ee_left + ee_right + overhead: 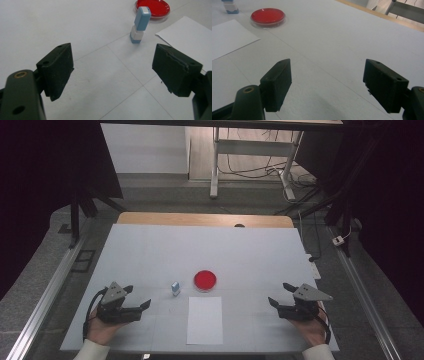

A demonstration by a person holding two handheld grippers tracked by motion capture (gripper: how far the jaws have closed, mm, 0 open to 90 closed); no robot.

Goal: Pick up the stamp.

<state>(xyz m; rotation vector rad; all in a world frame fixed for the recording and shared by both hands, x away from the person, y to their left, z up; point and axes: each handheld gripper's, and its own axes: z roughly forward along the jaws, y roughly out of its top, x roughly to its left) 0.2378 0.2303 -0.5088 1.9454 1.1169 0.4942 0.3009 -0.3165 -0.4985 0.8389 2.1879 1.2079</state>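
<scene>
Dish (205,280) near desk (150,245) centre: clear, shallow, red fill, nothing else in it. Blue-white stick (175,288) upright just beside it on the left-edge side, apart from it. Paper (205,320) toward near edge. Left hand-held gripper (139,298) near left edge, right hand-held gripper (281,294) near right edge, both wide, holding nothing. Left gripper view shows stick's blue cap, white middle, blue base; right gripper view crops its top.

No readable text, label or number on anything.
</scene>
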